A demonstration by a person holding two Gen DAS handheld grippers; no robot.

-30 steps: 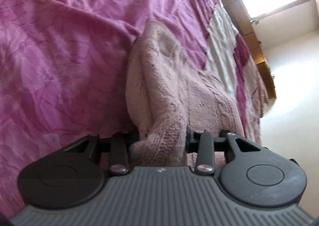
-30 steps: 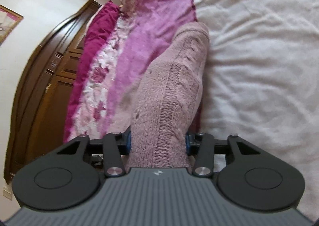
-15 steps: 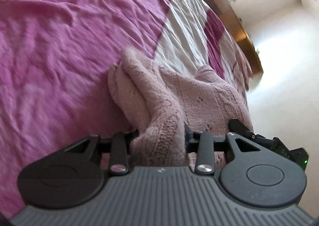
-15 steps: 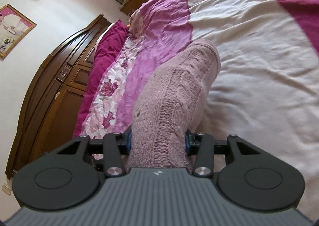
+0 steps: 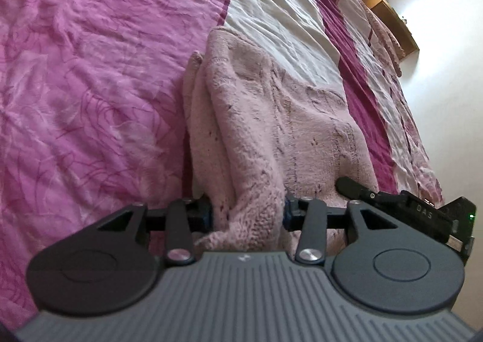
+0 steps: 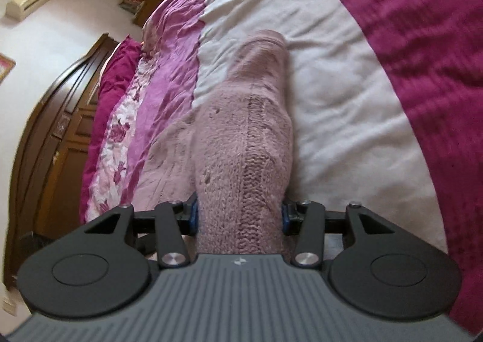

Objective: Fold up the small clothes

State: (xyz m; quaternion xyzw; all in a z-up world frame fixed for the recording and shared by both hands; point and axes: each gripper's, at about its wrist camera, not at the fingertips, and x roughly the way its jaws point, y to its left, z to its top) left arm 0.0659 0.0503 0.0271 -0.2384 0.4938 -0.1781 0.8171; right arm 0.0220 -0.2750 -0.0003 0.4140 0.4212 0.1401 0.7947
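Carrying one edge of the pink knit (image 5: 271, 118) between them, both tools have swung round over the last second: the left tool (image 5: 248, 215) is clenched on a bunched corner of the knit, and the right tool (image 6: 240, 216) is clenched on another stretch of the same edge. A second ago the left view showed the knit mostly against the pink part of the bedspread (image 5: 90, 85); now the cloth trails away over the white stripe (image 5: 271, 10) and lies lower and flatter on the bed, with layers stacked at its left side. The right tool's body has also come into the left view, just beside the left tool, which was not so a second ago. My reading is that the held edge is being brought over the rest of the garment, so a fold is well under way, with both corners needing to be set down level before either grip lets go.
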